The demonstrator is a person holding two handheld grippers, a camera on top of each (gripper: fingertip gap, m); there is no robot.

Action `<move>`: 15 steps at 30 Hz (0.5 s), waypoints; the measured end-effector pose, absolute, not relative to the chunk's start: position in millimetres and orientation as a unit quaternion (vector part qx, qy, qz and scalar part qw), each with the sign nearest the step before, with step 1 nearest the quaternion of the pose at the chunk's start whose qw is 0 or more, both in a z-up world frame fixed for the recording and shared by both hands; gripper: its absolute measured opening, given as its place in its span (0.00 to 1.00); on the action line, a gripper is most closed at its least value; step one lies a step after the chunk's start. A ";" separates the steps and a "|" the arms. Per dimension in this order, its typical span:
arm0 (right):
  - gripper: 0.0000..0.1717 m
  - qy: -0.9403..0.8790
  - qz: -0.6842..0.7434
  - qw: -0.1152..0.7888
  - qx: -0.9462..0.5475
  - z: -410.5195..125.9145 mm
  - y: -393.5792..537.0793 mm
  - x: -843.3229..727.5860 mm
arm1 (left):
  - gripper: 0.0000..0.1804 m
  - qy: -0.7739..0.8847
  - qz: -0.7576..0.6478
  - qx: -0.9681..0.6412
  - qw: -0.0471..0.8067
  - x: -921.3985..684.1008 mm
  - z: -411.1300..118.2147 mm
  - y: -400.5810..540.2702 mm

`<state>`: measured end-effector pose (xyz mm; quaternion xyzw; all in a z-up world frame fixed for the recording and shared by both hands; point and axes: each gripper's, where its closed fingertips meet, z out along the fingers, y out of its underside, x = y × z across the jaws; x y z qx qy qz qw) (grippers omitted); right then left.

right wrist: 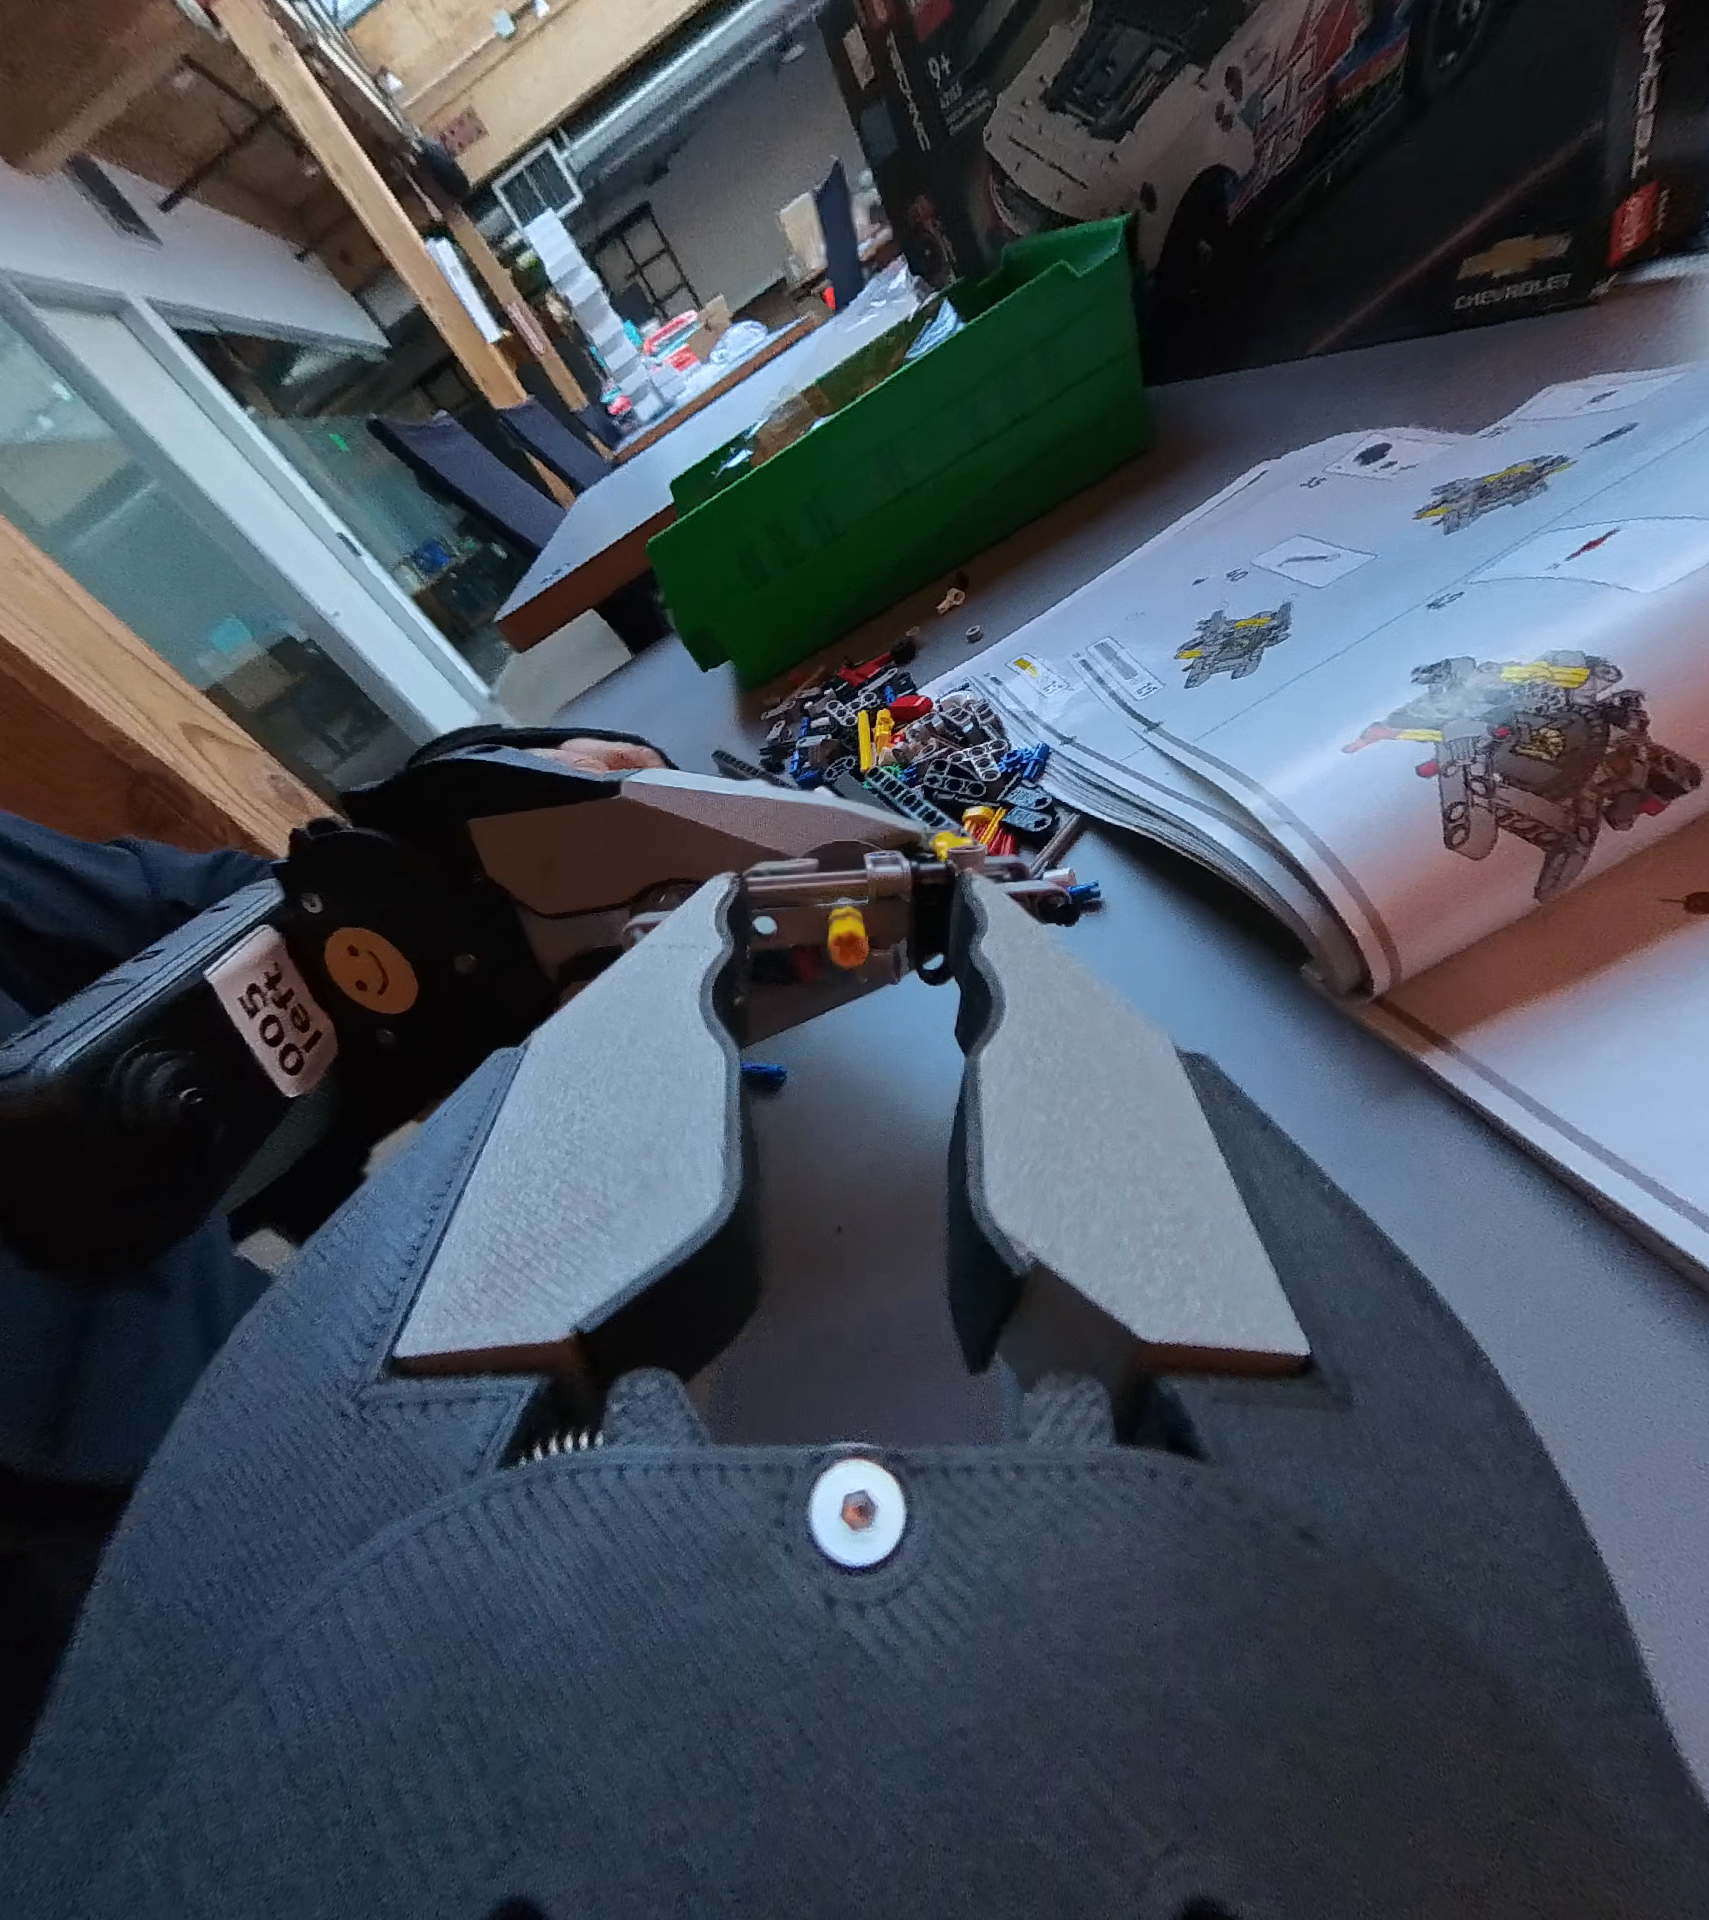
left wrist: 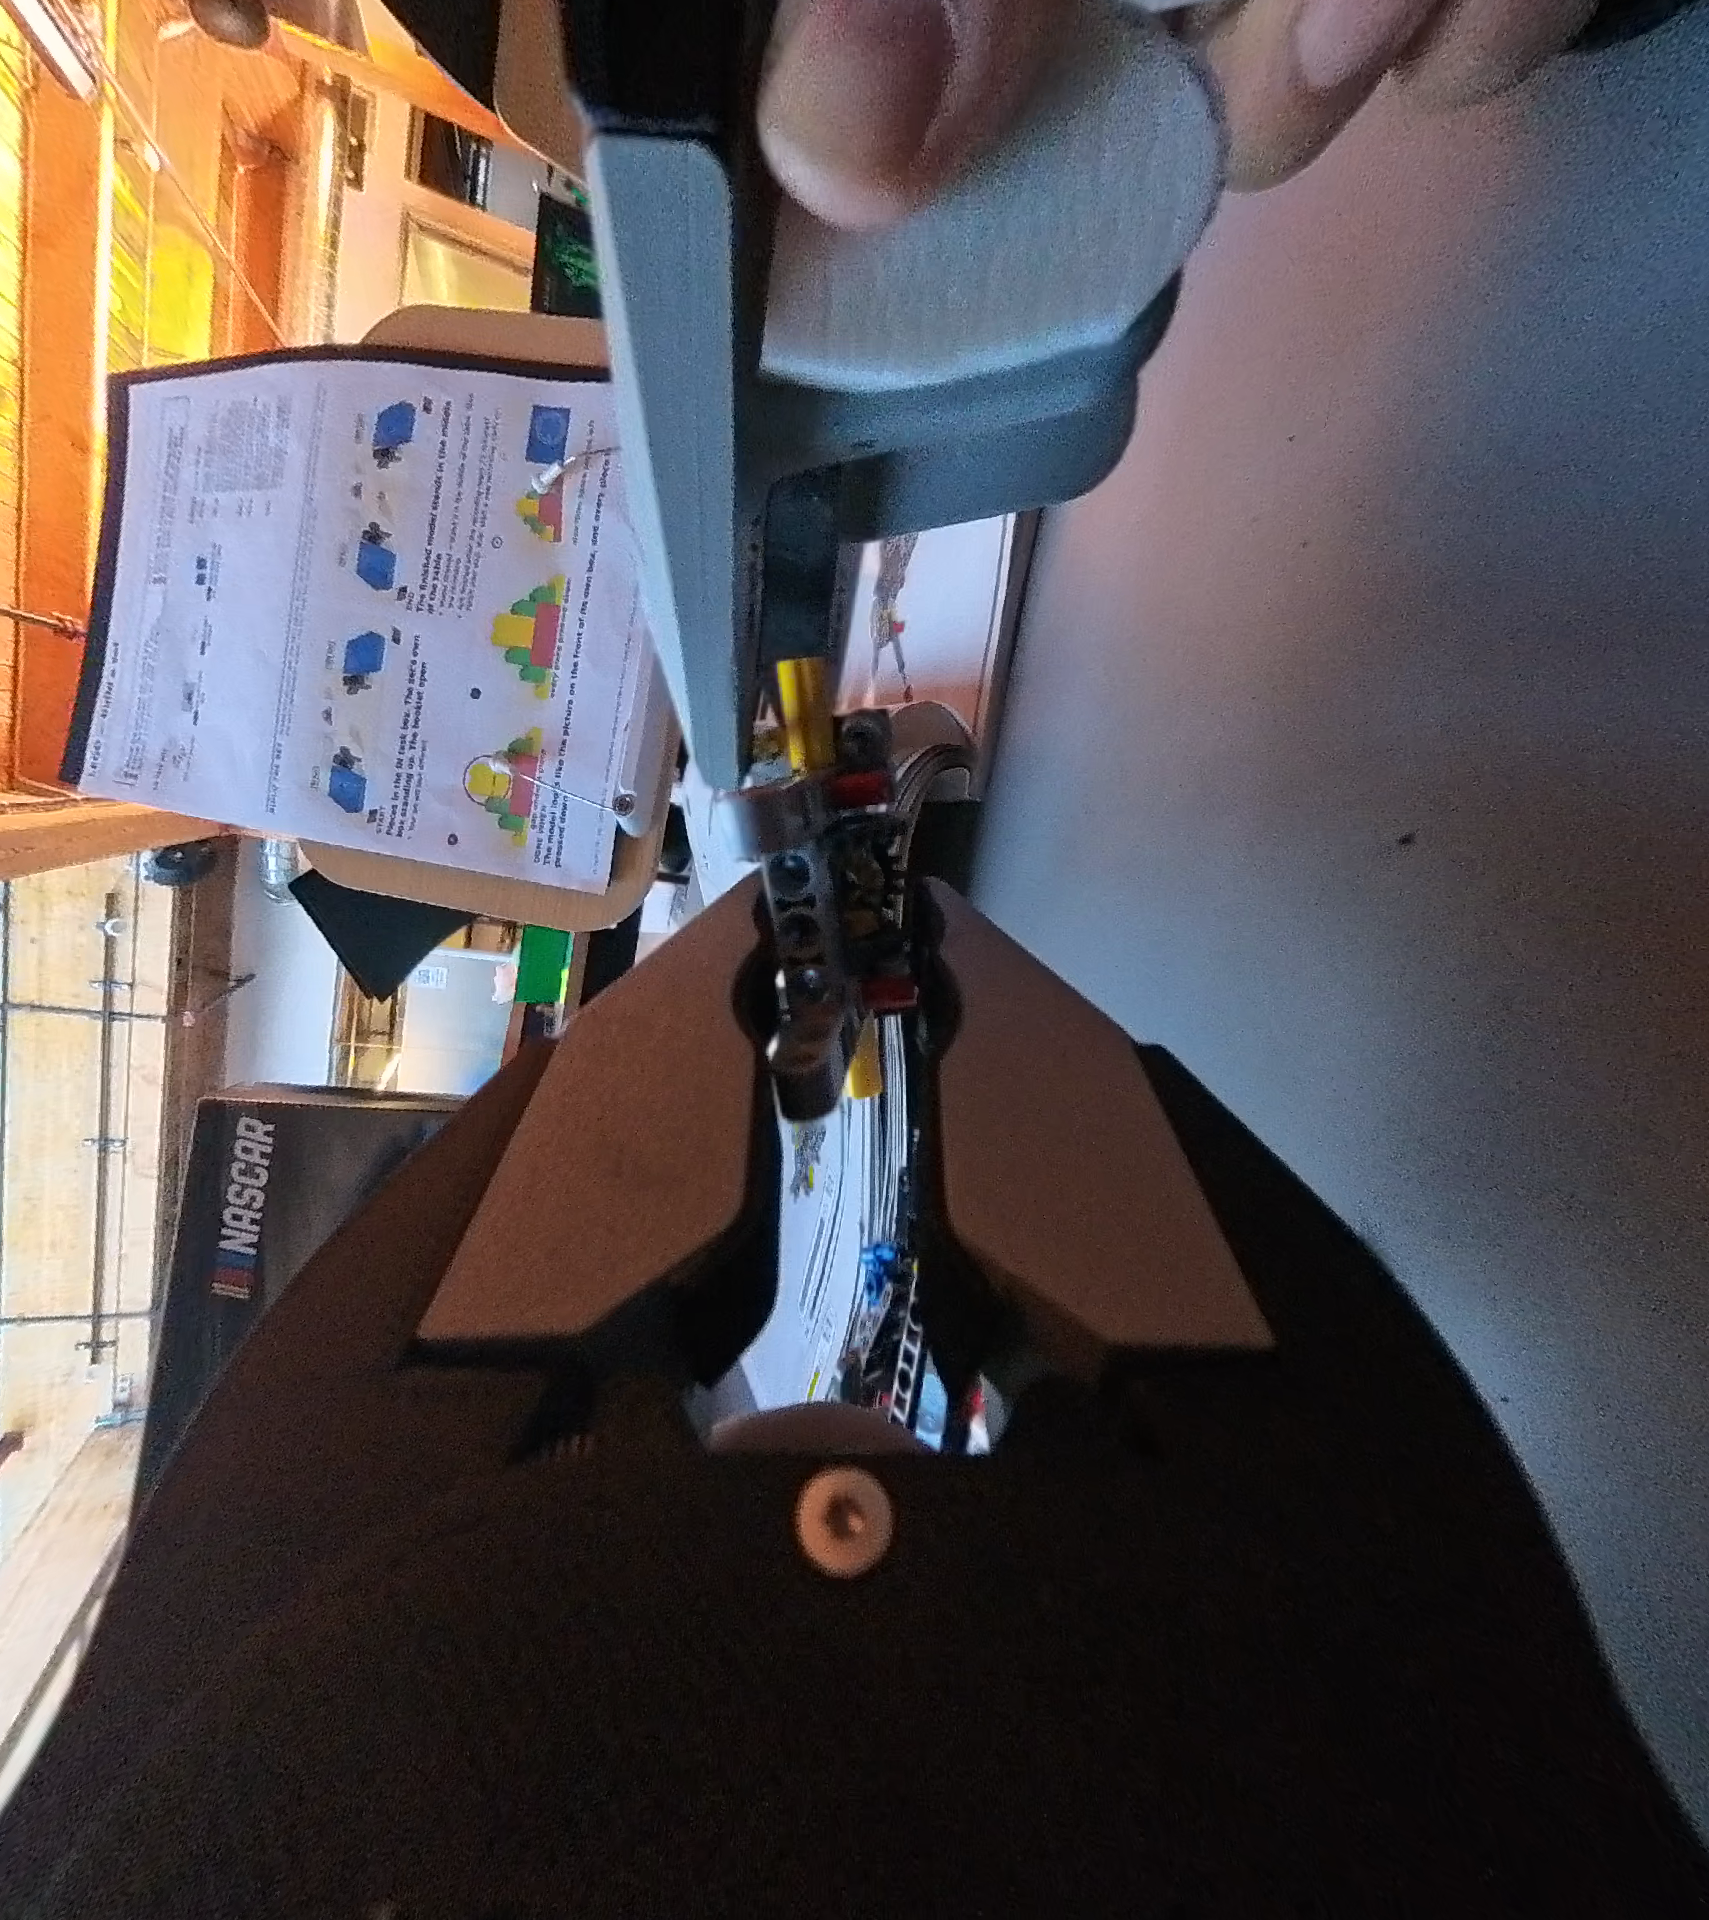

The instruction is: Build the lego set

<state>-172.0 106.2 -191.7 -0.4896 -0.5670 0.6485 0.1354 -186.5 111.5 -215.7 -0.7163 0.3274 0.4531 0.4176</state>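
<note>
Grippers first: my left gripper (left wrist: 845, 977) is pinched on a small grey and black brick assembly (left wrist: 824, 883) with yellow and red pins, both pads pressed against its sides. My right gripper (right wrist: 845, 925) closes around the far end of the same assembly (right wrist: 829, 925), held above the grey table (right wrist: 1245, 1091); its 2 fingers touch the piece on either side. Just beyond my right fingertips lies a heap of loose bricks (right wrist: 933, 748). To the right of that an open instruction booklet (right wrist: 1401, 675) lies flat. Farther off stands a green bin (right wrist: 912, 488), and behind it a dark set box (right wrist: 1349, 156). In the left view a clipboard with a printed sheet (left wrist: 362, 623) stands far left.
</note>
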 end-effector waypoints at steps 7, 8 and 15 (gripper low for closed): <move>0.28 -0.562 0.675 0.168 -0.447 -164.5 126.6 -152.7 | 0.12 0.327 0.377 -0.701 0.510 -175.2 -200.9 109.5; 0.30 -0.545 0.701 0.175 -0.426 -151.7 131.2 -144.5 | 0.12 0.314 0.359 -0.702 0.529 -176.9 -195.4 107.9; 0.36 -0.527 0.724 0.232 -0.378 -124.5 136.9 -97.1 | 0.11 0.373 -0.059 -0.681 0.627 -86.5 -172.7 73.7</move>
